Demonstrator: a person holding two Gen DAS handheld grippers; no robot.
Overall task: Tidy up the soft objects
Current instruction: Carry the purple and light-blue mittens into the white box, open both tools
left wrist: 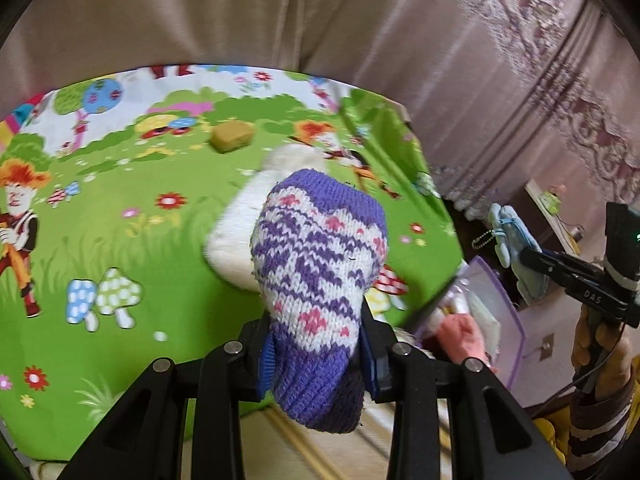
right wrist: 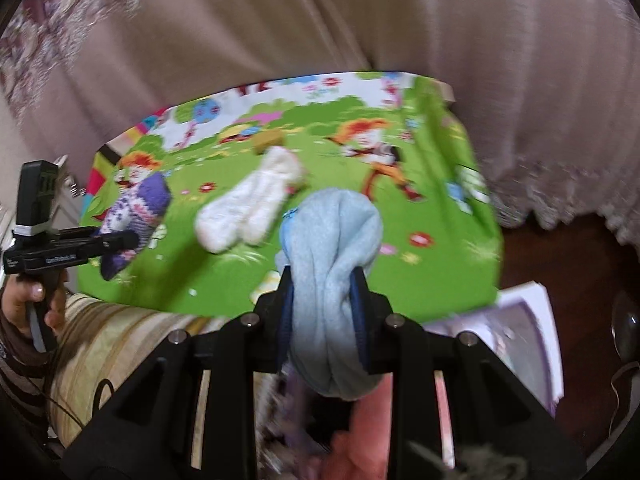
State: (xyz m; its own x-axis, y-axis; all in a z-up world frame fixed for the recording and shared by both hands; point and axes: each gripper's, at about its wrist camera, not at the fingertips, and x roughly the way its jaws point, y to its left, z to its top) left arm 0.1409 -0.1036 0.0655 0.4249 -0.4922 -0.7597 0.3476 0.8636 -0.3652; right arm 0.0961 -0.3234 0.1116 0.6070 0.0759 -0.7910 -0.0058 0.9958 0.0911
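Left tool (left wrist: pixel 316 354) clamps a purple knit sock (left wrist: pixel 320 276); right tool (right wrist: pixel 322 314) pinches a light-blue fleece bundle (right wrist: pixel 332 276).

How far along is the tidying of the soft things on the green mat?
Done: some soft items already lie in the clear box. In hand: the left gripper holds the purple knitted sock, and the right gripper holds the light blue sock. Left: the white socks and yellow sponge remain on the mat.

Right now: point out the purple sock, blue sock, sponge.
purple sock (left wrist: pixel 316 280): left wrist view, patterned middle.
blue sock (right wrist: pixel 334 248): right wrist view, bunched middle.
sponge (left wrist: pixel 232 136): left wrist view, top face.
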